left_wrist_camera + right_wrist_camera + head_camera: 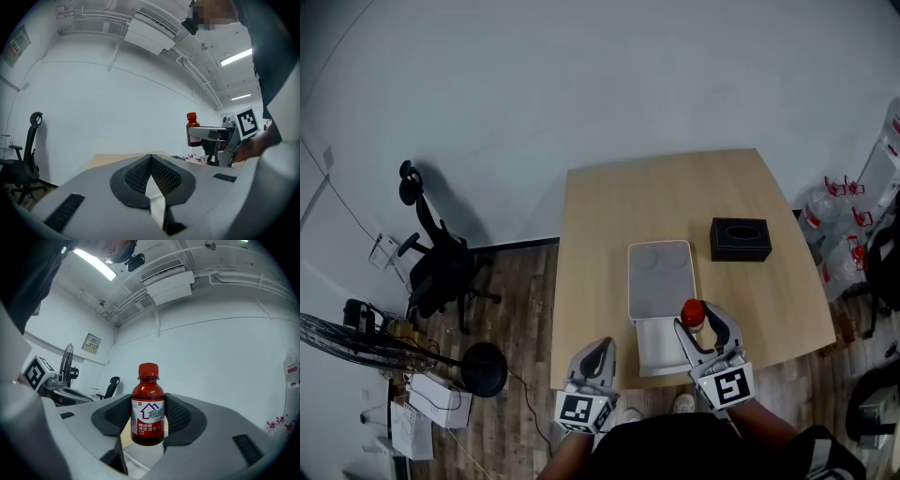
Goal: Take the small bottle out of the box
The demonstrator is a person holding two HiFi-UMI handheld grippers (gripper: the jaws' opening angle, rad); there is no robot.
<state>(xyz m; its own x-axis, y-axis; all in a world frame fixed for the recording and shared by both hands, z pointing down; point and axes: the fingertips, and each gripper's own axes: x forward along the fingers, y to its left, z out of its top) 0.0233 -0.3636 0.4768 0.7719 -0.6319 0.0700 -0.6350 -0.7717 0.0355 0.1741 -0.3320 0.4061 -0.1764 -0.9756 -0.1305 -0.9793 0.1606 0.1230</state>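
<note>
A small dark red bottle (148, 406) with a red cap and a white label stands upright between the pads of my right gripper (148, 422), which is shut on it. In the head view the bottle (693, 312) is held in the right gripper (699, 324) above the right edge of the white box (649, 352), whose lid (634, 281) lies open behind it. My left gripper (597, 347) hovers off the table's near edge, left of the box. Its pads (161, 180) meet with nothing between them. From the left gripper view the bottle (192, 130) shows raised at the right.
A black tissue box (741, 239) sits on the wooden table (675, 202) to the right of the lid. An office chair (441, 267), a fan (356, 342) and floor clutter stand left of the table. Water jugs (839, 230) are at the far right.
</note>
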